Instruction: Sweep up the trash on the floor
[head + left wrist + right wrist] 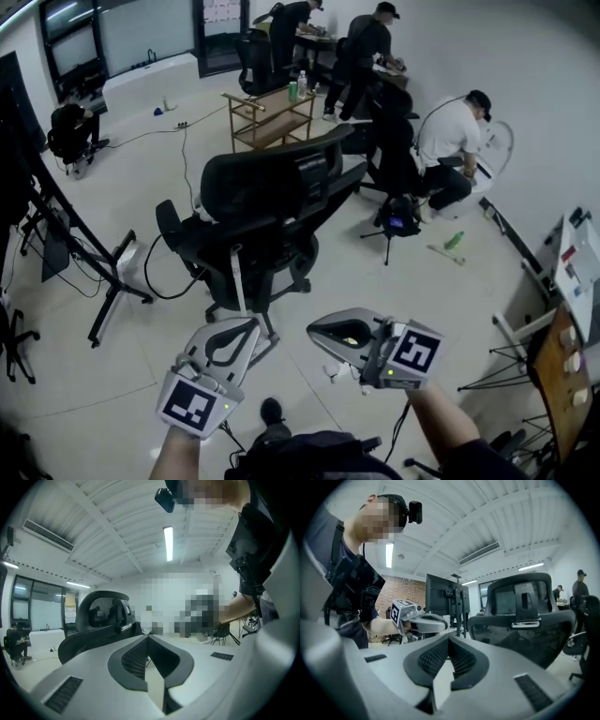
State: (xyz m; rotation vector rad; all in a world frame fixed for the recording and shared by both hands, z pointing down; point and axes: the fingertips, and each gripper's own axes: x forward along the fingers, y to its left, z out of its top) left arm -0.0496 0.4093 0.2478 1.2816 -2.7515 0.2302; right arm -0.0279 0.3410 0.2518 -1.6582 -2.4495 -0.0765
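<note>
My left gripper and right gripper are held low in the head view, side by side, both shut with nothing between the jaws. Neither holds a broom or dustpan. In the left gripper view the jaw tips meet; in the right gripper view the tips also meet, and the left gripper shows beside them. A green bottle lies on the pale floor far to the right, with a thin light stick next to it. Both lie well away from the grippers.
A black office chair stands directly ahead of both grippers. A wooden rack and several people are at the back. A monitor stand with cables is at the left, a tripod behind the chair, a desk at the right.
</note>
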